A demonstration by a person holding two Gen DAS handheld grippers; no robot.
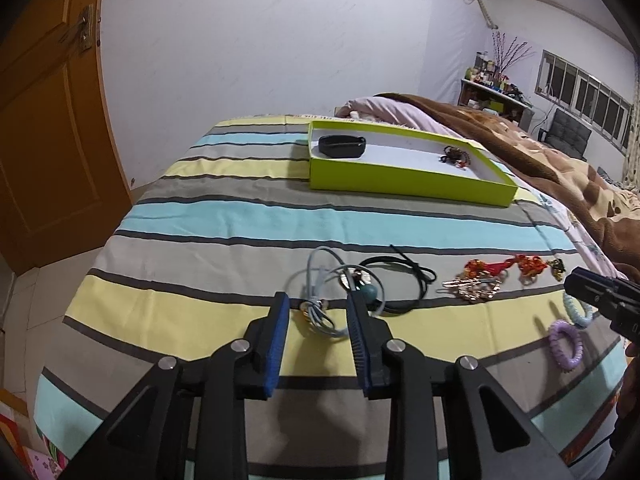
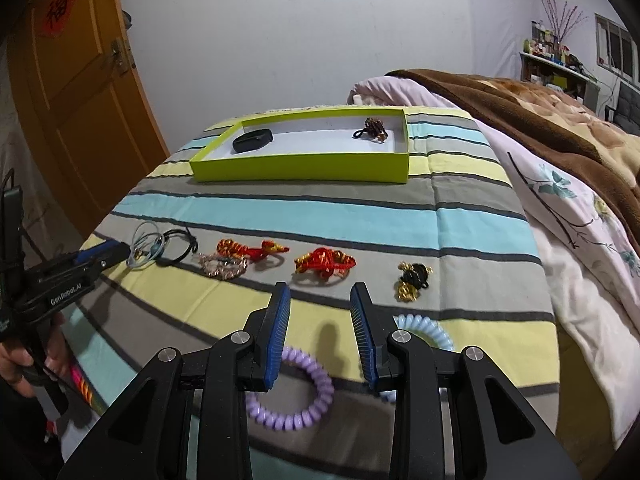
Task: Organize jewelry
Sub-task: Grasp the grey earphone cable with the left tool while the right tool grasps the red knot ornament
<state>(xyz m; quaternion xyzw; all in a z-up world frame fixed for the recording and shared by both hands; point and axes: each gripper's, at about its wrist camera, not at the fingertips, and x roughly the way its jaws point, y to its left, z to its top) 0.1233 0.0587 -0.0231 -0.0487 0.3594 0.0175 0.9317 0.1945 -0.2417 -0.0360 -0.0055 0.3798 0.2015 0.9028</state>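
Left wrist view, left gripper [image 1: 318, 302] jaws wide over grey cord necklace [image 1: 320, 280], right gripper [image 2: 320, 294] jaws wide above purple coil band [image 2: 296, 392]

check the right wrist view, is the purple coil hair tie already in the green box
No, the purple coil hair tie lies on the striped cloth near the right tool, well short of the green box.

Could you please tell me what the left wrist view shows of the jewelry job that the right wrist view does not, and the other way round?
Only the left wrist view shows the left gripper head-on, open over the pale blue cord necklace.

Only the right wrist view shows the right gripper head-on, open over the purple coil bracelet, and the whole black-and-gold piece.

Both show the green box holding a black band and a beaded piece, and the red knot ornaments on the striped cloth.
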